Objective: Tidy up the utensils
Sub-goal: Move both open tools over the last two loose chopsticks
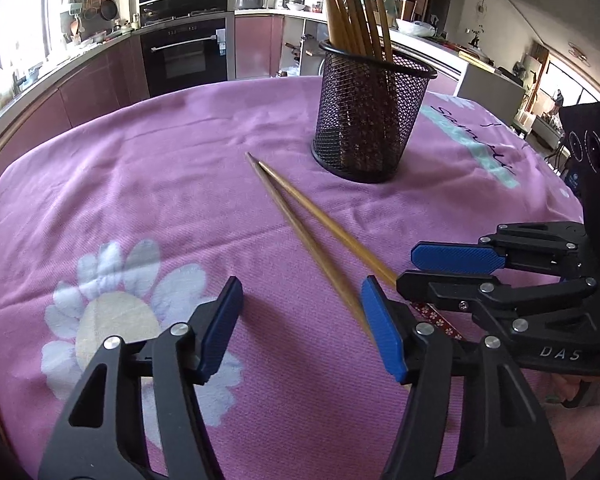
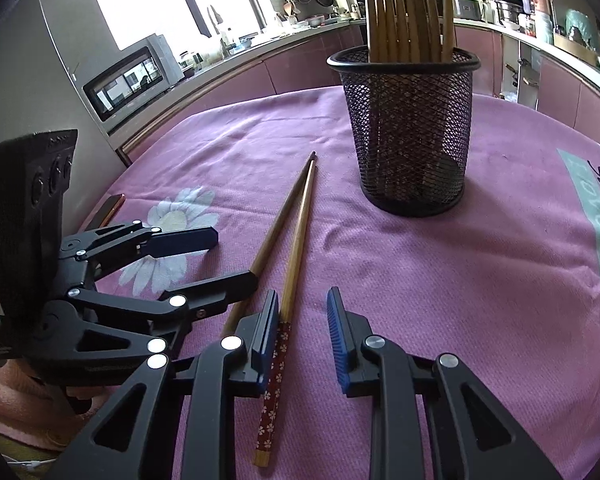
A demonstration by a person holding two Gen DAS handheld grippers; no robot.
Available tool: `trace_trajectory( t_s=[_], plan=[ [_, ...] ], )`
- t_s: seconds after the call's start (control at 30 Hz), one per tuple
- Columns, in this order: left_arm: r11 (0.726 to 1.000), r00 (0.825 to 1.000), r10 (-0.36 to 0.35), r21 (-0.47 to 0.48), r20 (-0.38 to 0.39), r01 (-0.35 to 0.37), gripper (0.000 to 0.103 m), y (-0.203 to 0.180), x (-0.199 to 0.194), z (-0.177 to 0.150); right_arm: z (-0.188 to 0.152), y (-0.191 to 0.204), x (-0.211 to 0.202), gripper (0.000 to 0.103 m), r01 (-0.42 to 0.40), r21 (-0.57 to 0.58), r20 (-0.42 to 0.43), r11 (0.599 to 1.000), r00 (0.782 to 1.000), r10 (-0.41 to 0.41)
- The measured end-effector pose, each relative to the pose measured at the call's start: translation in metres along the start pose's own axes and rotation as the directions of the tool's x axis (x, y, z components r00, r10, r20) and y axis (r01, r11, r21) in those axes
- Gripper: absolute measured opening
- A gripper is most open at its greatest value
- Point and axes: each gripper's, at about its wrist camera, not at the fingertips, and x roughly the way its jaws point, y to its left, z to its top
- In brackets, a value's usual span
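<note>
Two wooden chopsticks with red flowered ends lie on the pink tablecloth, tips toward a black mesh cup that holds several chopsticks upright. In the right wrist view the pair lies left of the cup. My left gripper is open, its right finger beside the nearer chopstick. My right gripper is open, low over the cloth, with one chopstick's flowered end between its fingers, against the left one. Each gripper shows in the other view: the right, the left.
The pink tablecloth has a white daisy print and a teal label. A phone-like object lies at the table's left edge. Kitchen counters and an oven stand behind the table.
</note>
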Motion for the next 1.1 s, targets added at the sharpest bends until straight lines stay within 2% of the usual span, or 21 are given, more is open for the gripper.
trace_trajectory(
  t_s=[0.13, 0.23, 0.5, 0.63, 0.77, 0.93, 1.03, 1.1],
  plan=[
    [1.0, 1.0, -0.021, 0.005, -0.002, 0.021, 0.05, -0.002, 0.0, 0.0, 0.0, 0.0, 0.0, 0.023, 0.0, -0.005, -0.001, 1.0, 1.0, 0.0],
    [1.0, 1.0, -0.026, -0.002, -0.007, 0.026, 0.048, -0.002, -0.001, -0.001, 0.0, 0.0, 0.0, 0.023, 0.0, -0.005, -0.001, 1.0, 1.0, 0.0],
    [0.997, 0.998, -0.066, -0.044, -0.01, 0.066, 0.03, 0.008, -0.007, -0.006, 0.0, 0.0, 0.0, 0.023, 0.008, -0.018, -0.003, 1.0, 1.0, -0.008],
    [0.995, 0.996, -0.084, -0.052, -0.015, 0.083, 0.027, 0.01, -0.008, -0.008, 0.002, 0.003, 0.002, 0.023, 0.022, -0.034, -0.004, 0.999, 1.0, -0.022],
    [0.995, 0.996, -0.083, -0.05, -0.02, 0.082, 0.03, 0.01, -0.007, -0.006, 0.006, 0.008, 0.006, 0.024, 0.033, -0.049, -0.004, 0.998, 0.999, -0.033],
    [0.997, 0.997, -0.073, -0.038, -0.023, 0.072, 0.03, 0.01, -0.002, -0.002, 0.015, 0.012, 0.015, 0.024, 0.048, -0.069, -0.008, 0.996, 0.999, -0.049],
    [0.996, 0.997, -0.077, -0.038, -0.023, 0.076, 0.027, 0.011, -0.003, -0.003, 0.017, 0.013, 0.017, 0.023, 0.06, -0.077, -0.009, 0.995, 0.998, -0.061],
    [0.995, 0.996, -0.088, -0.044, -0.022, 0.087, 0.022, 0.011, -0.003, -0.003, 0.017, 0.012, 0.017, 0.019, 0.07, -0.074, -0.006, 0.995, 0.997, -0.071]
  ],
)
